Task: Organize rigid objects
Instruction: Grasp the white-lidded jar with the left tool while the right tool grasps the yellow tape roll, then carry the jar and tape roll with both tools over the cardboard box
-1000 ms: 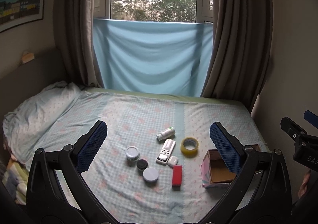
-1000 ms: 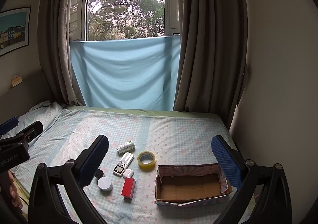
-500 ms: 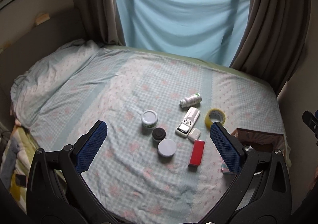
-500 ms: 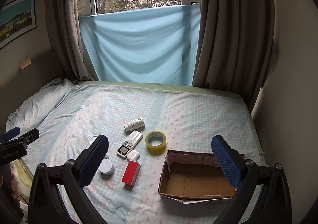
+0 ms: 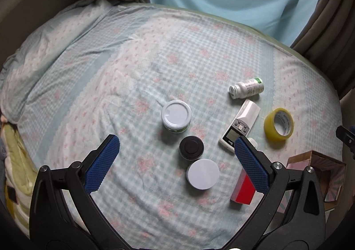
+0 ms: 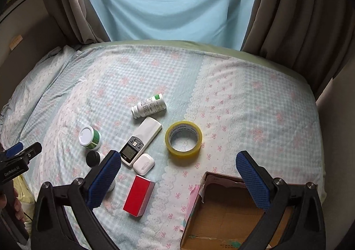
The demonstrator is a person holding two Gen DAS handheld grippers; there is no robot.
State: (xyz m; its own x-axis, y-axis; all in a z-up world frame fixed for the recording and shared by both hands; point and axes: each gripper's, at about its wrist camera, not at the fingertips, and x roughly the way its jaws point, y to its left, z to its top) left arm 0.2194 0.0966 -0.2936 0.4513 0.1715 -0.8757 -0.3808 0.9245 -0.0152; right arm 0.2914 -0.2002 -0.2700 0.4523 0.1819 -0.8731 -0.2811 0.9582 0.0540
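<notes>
Small objects lie on the bed: a white-lidded green jar [image 5: 176,116] [image 6: 89,136], a black-lidded jar [image 5: 191,147] [image 6: 94,158], a white round lid [image 5: 202,174], a white bottle on its side [image 5: 246,88] [image 6: 149,106], a white remote [image 5: 239,125] [image 6: 141,139], a yellow tape roll [image 5: 278,123] [image 6: 183,138], a white earbud case [image 6: 143,163] and a red box [image 5: 243,190] [image 6: 138,195]. An open cardboard box [image 6: 230,212] [image 5: 319,174] stands at the right. My left gripper [image 5: 176,163] is open above the jars. My right gripper [image 6: 177,179] is open above the box's left edge. Both are empty.
The bed has a blue checked sheet [image 5: 144,55] with a pillow bulge [image 5: 44,39] at the left. A blue cloth [image 6: 173,1] and brown curtains [image 6: 299,17] hang behind the bed. A wall stands close on the right.
Both grippers have tilted down and moved closer to the bed. The objects now look larger, and the window is out of view. Nothing on the bed has moved.
</notes>
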